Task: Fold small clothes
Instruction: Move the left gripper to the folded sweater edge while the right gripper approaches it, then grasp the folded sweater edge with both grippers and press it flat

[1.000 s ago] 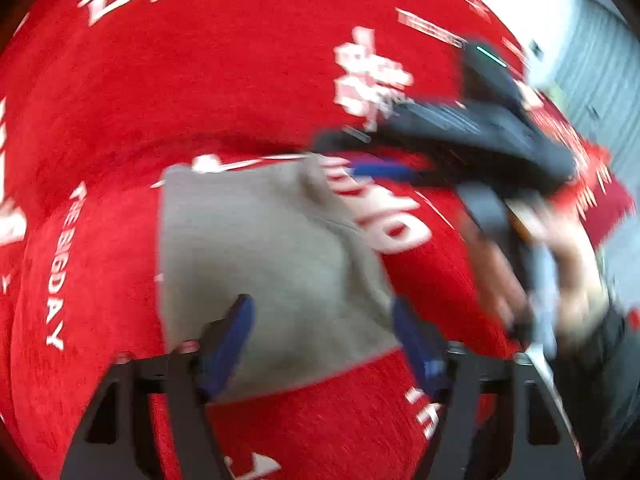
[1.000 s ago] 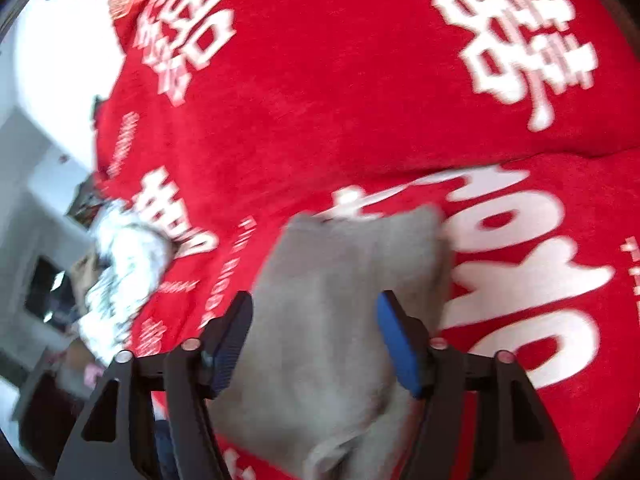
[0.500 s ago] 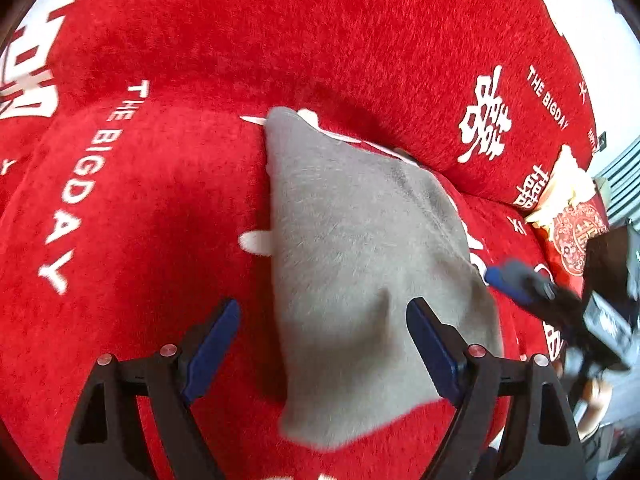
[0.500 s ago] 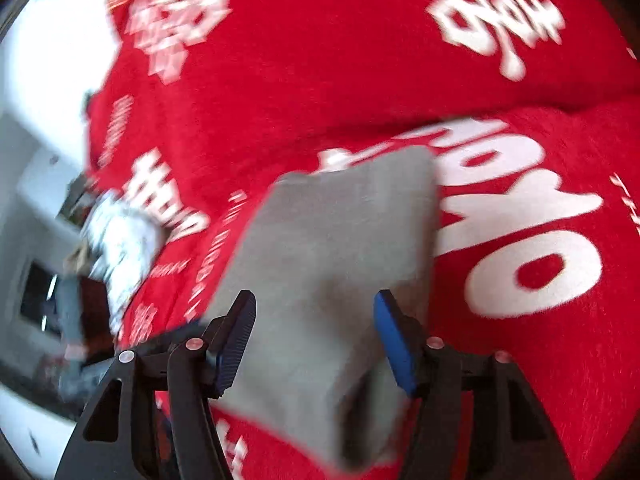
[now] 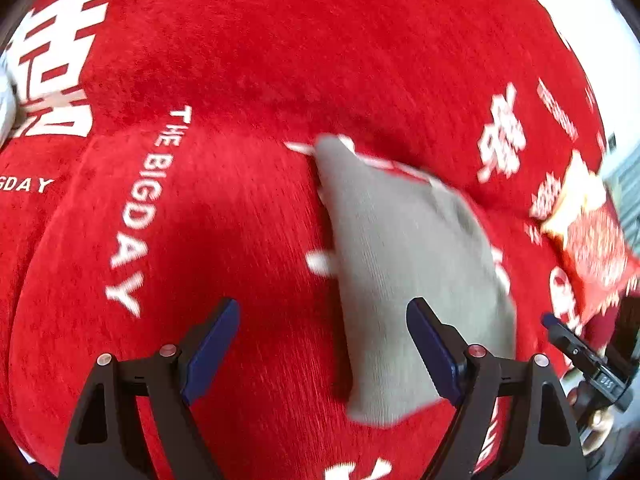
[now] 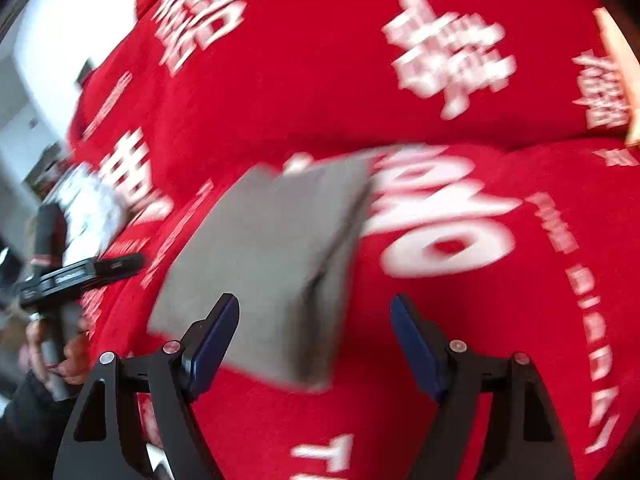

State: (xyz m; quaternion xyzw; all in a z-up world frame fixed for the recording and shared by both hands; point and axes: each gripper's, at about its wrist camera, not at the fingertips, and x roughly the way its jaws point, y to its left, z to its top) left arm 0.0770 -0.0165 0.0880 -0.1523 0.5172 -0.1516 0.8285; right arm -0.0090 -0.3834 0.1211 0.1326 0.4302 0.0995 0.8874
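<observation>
A small grey knitted garment, folded into a flat oblong, lies on a red plush cover printed with white characters and English lettering. The cloth rests on the seat part of that cover, just in front of the crease where the back cushion rises. In the right wrist view the garment shows a doubled edge along its right side, where one layer sits on top of another, and large white letters run out from under that same side.

The left gripper hangs above the cover with its blue-padded jaws spread wide. Nothing is between them but red plush; the grey garment's left edge lies just inside the right-hand jaw, and no pad presses on the cloth. In the right wrist view this gripper appears left of the garment, gripped by a hand in a dark sleeve.

The right gripper has its jaws opening, already well apart. The near end of the garment lies between them, lower down, closer to the left-hand jaw, and neither pad touches it. It holds nothing. Its tip shows in the left wrist view to the right of the garment.

Farther right of the garment, a red and gold patterned cushion sits on the cover. To the left of the garment, a pale crumpled bundle lies near the cover's edge; what it is cannot be told.
</observation>
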